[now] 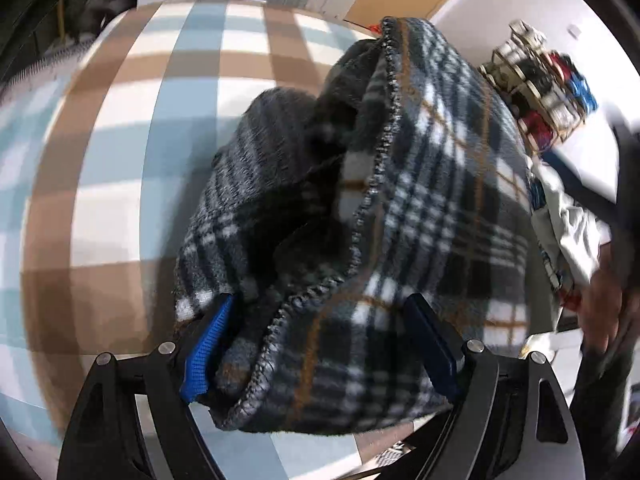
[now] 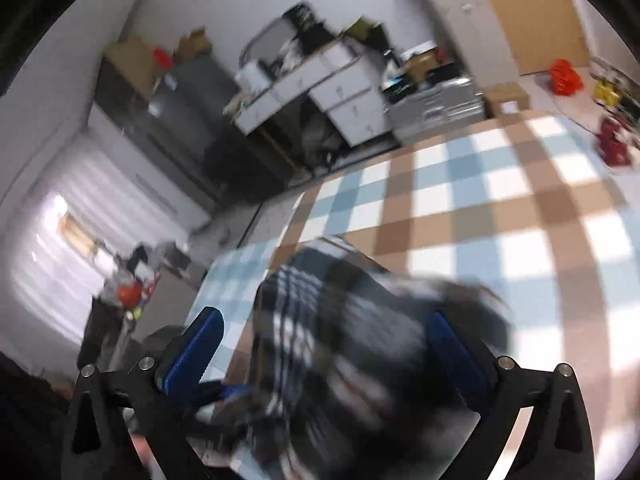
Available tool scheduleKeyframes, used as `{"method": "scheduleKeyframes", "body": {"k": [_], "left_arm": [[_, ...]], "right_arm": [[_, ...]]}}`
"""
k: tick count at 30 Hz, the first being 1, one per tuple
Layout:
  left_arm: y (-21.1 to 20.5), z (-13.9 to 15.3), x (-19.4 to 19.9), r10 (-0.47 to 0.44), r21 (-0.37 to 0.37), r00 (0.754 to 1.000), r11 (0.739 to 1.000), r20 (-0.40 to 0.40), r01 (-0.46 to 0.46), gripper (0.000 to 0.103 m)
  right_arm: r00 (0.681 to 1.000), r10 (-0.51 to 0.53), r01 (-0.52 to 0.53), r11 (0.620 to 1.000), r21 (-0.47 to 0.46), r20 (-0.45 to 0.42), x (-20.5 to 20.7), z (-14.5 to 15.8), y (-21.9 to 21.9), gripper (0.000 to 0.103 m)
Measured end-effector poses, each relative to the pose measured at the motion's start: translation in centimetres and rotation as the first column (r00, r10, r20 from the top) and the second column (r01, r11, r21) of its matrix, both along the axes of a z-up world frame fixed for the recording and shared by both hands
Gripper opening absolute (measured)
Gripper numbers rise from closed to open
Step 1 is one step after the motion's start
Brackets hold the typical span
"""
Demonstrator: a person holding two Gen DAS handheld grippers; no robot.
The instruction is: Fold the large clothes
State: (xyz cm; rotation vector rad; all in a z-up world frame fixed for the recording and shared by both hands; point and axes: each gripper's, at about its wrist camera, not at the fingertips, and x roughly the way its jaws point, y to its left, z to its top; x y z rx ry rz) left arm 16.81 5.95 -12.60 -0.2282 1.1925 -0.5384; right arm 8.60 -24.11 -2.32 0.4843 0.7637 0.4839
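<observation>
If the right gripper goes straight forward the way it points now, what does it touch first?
Most likely the plaid garment: it already lies bunched between the open fingers of the right gripper. Behind it comes the checked tablecloth. The picture is blurred, so depth is uncertain.

left claw (image 1: 320,340) clamped, right claw (image 2: 324,340) spread wide

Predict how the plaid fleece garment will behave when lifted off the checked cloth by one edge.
The plaid fleece garment will probably flop and drape: it already bunches into soft folds. It looks light but bulky, filling the left tongs. Its fuzzy pile likely resists slipping.
</observation>
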Motion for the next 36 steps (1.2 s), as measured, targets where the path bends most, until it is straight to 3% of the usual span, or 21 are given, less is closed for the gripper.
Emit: {"method": "scheduleKeyframes", "body": {"k": [3,5,7,10,15,17,18,21,26,31,34,36], "left_arm": [[1.1,-0.1,0.1,0.03,-0.018,1.0,0.999,0.006,-0.03,0.083],[1.3,-0.3,0.2,0.026,-0.016,1.0,1.0,0.012,-0.025,0.083],[1.6,-0.4,0.3,0.029,-0.015,1.0,0.999,0.011,-0.028,0.083],[1.9,0.0,0.0,0.03,0.004,0.999,1.0,0.019,-0.03,0.083],[2.4,-0.6,-0.6,0.024,0.001,1.0,1.0,-0.007,-0.024,0.084],[2.3,-0.9,-0.9,0.014,0.022,1.0,1.0,-0.019,-0.014,0.084],[2.3,-1.1,-1.0,0.018,0.023,1.0,1.0,-0.026,-0.017,0.084],[2.0,-1.4,-1.3,0.011,0.008,0.999,1.0,-0.045,-0.011,0.084],[0.1,-1.1,-2.4,0.002,0.003,0.998,1.0,-0.065,-0.002,0.084],[-3.9,-0.9,-4.6,-0.039,-0.007,0.998,0.999,-0.052,0.039,0.084],[-3.9,-0.3,-4.7,0.013,0.007,0.999,1.0,-0.044,-0.012,0.083],[-2.5,0.7,-4.9,0.053,0.003,0.998,0.999,-0.032,-0.053,0.083]], "right_arm": [[0.998,-0.045,0.046,0.998,0.035,-0.053,-3.2,-2.7,-3.2,0.103],[0.985,-0.043,0.057,0.995,0.079,-0.165,-4.0,-6.1,-4.3,0.103],[0.959,-0.002,0.046,0.988,0.149,-0.282,-3.4,-9.5,-4.1,0.103],[0.925,0.082,0.006,0.974,0.228,-0.37,-1.7,-12.5,-2.1,0.103],[0.931,0.112,0.006,0.947,0.322,-0.347,0.8,-12.9,-0.1,0.103],[0.944,0.096,-0.021,0.972,0.235,-0.316,1.2,-12.2,1.1,0.091],[0.949,0.1,-0.035,0.976,0.215,-0.3,1.4,-11.9,1.3,0.08],[0.947,0.098,-0.042,0.982,0.186,-0.305,1.8,-11.1,0.8,0.065],[0.94,0.11,-0.081,0.992,0.101,-0.324,3.4,-9.6,0.2,0.06],[0.941,0.089,-0.11,0.993,-0.047,-0.325,5.6,-7.3,-1.4,0.06],[0.931,0.102,-0.139,0.987,-0.082,-0.349,7.4,-7.0,-1.1,0.061],[0.933,0.097,-0.145,0.983,-0.116,-0.346,7.4,-6.6,0.0,0.068]]}}
